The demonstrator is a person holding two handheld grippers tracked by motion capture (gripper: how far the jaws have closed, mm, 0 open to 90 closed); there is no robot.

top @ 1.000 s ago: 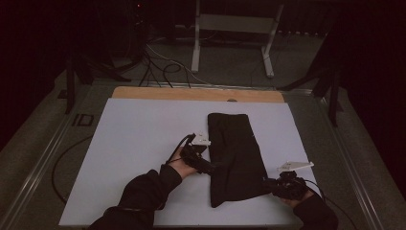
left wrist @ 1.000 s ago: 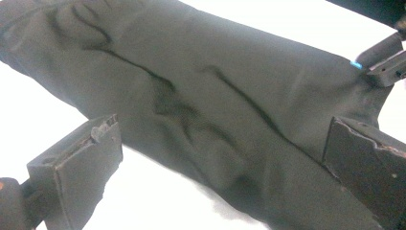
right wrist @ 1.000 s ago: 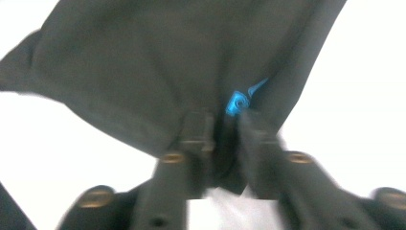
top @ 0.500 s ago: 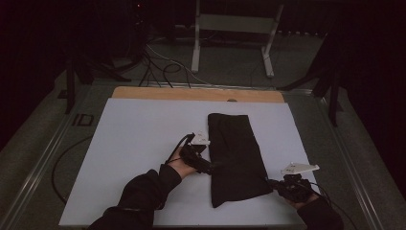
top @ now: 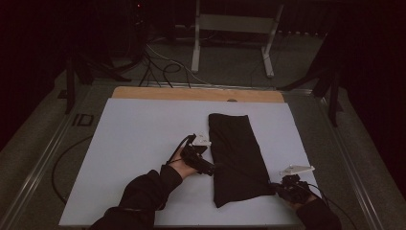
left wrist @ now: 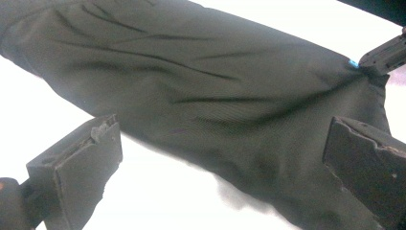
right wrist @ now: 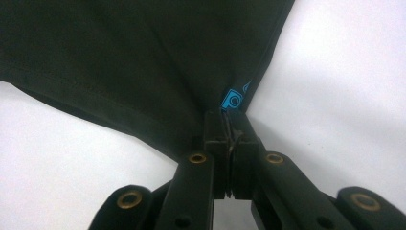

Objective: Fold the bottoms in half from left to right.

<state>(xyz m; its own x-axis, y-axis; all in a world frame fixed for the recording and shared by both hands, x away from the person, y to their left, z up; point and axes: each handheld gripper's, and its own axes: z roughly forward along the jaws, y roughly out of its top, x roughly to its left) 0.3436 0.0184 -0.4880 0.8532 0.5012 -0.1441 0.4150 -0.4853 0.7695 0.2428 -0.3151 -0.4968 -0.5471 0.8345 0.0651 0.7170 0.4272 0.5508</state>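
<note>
White tabletop (top: 134, 158), dark room

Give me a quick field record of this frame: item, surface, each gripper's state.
item: black folded cloth, lying flat
surface: white table top
left gripper: open, fingers apart at the cloth's long edge, no grip
right gripper: jaws just closed, shut on the cloth's near corner
detail: blue tag at the pinched corner

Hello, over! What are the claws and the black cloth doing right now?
Right claw shut on black cloth corner. Left claw open at its edge. Cloth flat on white table. Nothing in the way.
</note>
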